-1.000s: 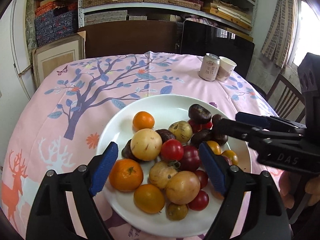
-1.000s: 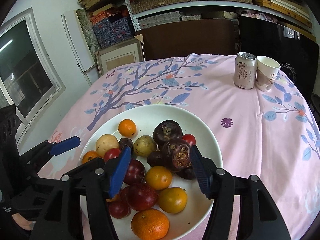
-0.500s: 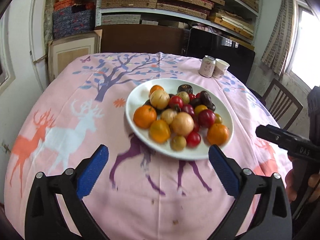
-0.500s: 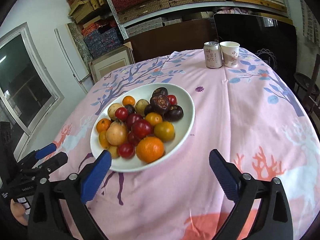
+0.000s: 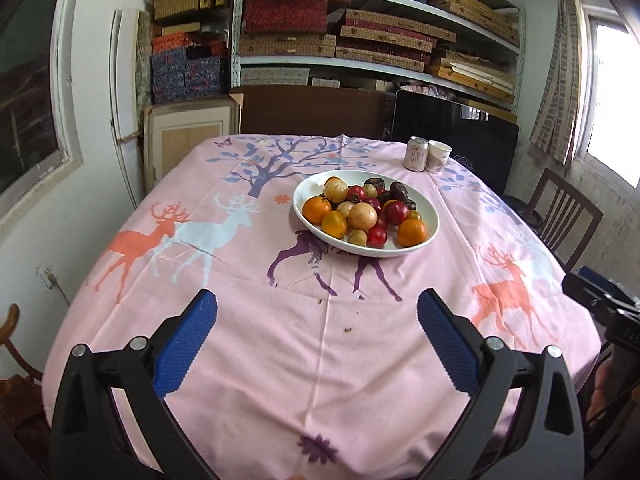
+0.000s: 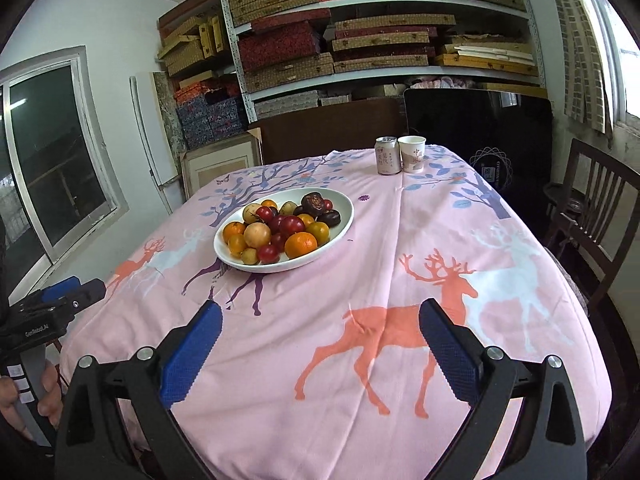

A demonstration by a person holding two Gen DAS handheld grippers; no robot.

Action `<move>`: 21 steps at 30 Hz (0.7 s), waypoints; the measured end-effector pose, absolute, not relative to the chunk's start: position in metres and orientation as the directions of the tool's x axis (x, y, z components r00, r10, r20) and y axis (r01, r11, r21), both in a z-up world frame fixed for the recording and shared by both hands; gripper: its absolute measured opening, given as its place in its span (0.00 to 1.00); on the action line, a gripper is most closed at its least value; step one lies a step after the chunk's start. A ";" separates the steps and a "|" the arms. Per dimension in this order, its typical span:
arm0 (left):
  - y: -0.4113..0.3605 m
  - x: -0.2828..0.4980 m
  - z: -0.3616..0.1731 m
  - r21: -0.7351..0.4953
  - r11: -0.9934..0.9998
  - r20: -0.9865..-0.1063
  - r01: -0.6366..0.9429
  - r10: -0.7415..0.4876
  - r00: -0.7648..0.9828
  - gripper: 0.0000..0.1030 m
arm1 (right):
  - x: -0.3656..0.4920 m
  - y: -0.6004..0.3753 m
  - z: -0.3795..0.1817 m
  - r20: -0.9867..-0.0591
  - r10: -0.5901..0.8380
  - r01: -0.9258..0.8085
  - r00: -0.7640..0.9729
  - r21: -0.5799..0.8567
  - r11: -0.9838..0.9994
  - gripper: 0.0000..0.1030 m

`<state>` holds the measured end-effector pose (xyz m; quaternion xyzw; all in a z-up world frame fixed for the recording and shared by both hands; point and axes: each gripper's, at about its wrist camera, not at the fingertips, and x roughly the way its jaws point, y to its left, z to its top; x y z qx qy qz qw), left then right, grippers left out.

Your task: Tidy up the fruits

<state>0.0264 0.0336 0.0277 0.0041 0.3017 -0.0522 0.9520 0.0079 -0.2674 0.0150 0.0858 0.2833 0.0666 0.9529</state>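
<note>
At the bottom of each wrist view, the left gripper (image 5: 316, 336) and right gripper (image 6: 320, 344) have their fingers spread wide, holding nothing, over the pink deer-print surface (image 5: 280, 360). Beyond, mid-frame, the white plate (image 5: 432, 216) holds the fruits (image 5: 362, 216). Farther back stand a can (image 6: 387, 156) and paper cup (image 6: 413, 154).

Home dining room doubling as storeroom: round table under pink deer-print cloth (image 5: 240, 344), wooden chair (image 6: 592, 216), metal shelving (image 5: 360, 56) crammed with woven boxes, curtained window (image 5: 560, 80).
</note>
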 end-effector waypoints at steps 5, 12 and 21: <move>0.021 -0.007 0.032 0.025 0.992 -0.552 0.127 -0.092 0.829 0.96 | -0.027 -0.255 0.024 -0.511 0.168 -0.099 0.843 0.159 0.982 0.96; 0.023 -0.029 0.038 0.034 0.994 -0.533 0.107 -0.072 0.843 0.96 | -0.059 -0.250 0.035 -0.496 0.133 -0.087 0.858 0.116 0.989 0.96; 0.028 -0.032 0.041 0.043 0.997 -0.530 0.066 -0.033 0.847 0.96 | -0.066 -0.251 0.036 -0.495 0.127 -0.079 0.860 0.117 0.990 0.96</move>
